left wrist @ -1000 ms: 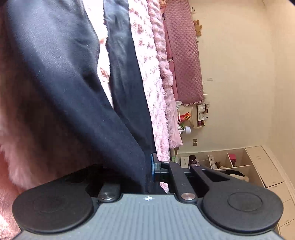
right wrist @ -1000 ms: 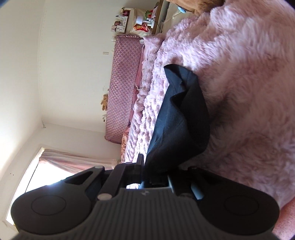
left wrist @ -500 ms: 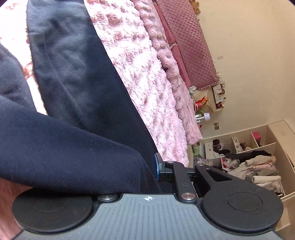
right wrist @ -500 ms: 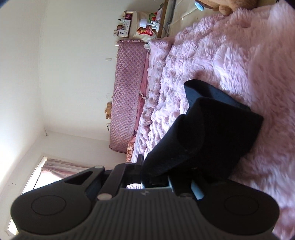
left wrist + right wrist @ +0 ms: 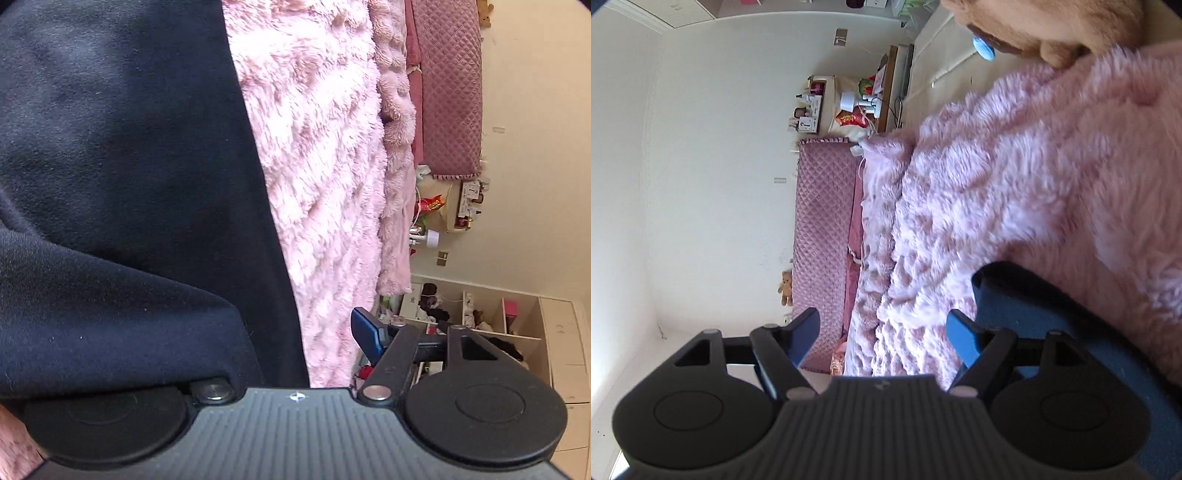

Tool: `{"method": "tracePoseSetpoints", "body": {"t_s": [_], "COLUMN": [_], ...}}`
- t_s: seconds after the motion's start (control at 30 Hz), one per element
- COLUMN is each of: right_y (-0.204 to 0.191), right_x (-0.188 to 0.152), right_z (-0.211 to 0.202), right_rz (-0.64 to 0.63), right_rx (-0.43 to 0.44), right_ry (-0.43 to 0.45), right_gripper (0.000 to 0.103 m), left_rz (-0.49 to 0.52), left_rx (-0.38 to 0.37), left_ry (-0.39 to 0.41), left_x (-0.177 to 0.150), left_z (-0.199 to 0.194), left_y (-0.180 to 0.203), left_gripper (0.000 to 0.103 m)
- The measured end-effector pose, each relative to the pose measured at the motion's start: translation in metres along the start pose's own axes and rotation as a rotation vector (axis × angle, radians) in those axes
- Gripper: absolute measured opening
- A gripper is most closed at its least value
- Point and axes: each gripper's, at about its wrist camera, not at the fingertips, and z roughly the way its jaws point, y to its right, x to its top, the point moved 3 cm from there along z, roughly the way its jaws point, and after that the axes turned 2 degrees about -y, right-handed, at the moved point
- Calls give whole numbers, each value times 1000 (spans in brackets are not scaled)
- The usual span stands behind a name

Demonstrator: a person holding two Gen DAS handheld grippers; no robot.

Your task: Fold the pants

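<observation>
**Both grippers spreading their jaws**

The right gripper (image 5: 882, 332) is rolled onto its side, so the room appears turned on end. Its jaws are opening; both blue-padded fingers (image 5: 960, 343) stand far apart with nothing pressed between them, only dark cloth lying against the outer side of one.

The left gripper (image 5: 295, 343) is likewise rolled sideways, its jaws opening. One blue pad (image 5: 365, 332) shows clear and free; the other finger is hidden under dark cloth draped over it.

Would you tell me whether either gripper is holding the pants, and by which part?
Neither: the right gripper is opening on nothing; the left gripper is opening, pants draped over one finger.
</observation>
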Motion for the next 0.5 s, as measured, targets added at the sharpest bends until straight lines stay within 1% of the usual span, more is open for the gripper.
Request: {"method": "tracePoseSetpoints", "body": {"t_s": [0.03,0.1,0.17,0.2,0.23,0.27,0.3,0.33,0.37,0.4,0.43,0.47,0.5], "right_y": [-4,-12,-17,-19,-19,-19,-21,-22,-23,-25,-26,-27,-27], "right_x": [1,0,-6,-14,-24,-37,-51,-64,-77,-92,-106,-117,-129], "right_z": [0,-3,-4,-2,1,4,7,12,15,18,21,23,26], "right_rz": [-14,-73,-155,-202,-256,-321,-399,-483,-557,-633,-687,-719,-733], "right_rx": [5,-12,-34,-54,-84,-123,-168,-207,-232,-248,-256,-259,-256], "right_ry": [-2,-23,-76,-115,-174,-231,-283,-330,-368,-410,-446,-474,-506], "right_gripper": [73,73,73,73,72,70,65,63,62,60,60,60,60], "left_rz": [3,-5,-57,-108,-162,-226,-284,-332,-331,-303,-257,-212,-167], "left_rx": [-13,-62,-116,-100,-26,161,369,503,495,441,388,365,352], "left_ry": [-6,-29,-59,-67,-81,-140,-202,-202,-157,-129,-142,-174,-189], "left_x": [1,3,9,12,13,12,7,1,-2,-6,-11,-16,-21], "left_z": [-1,-2,-1,1,3,7,6,-1,-7,-14,-21,-27,-34], "left_y": [5,14,18,14,9,1,-8,-16,-19,-18,-15,-10,-5], "left_gripper": [81,82,85,88,92,92,86,82,83,88,88,88,88]}}
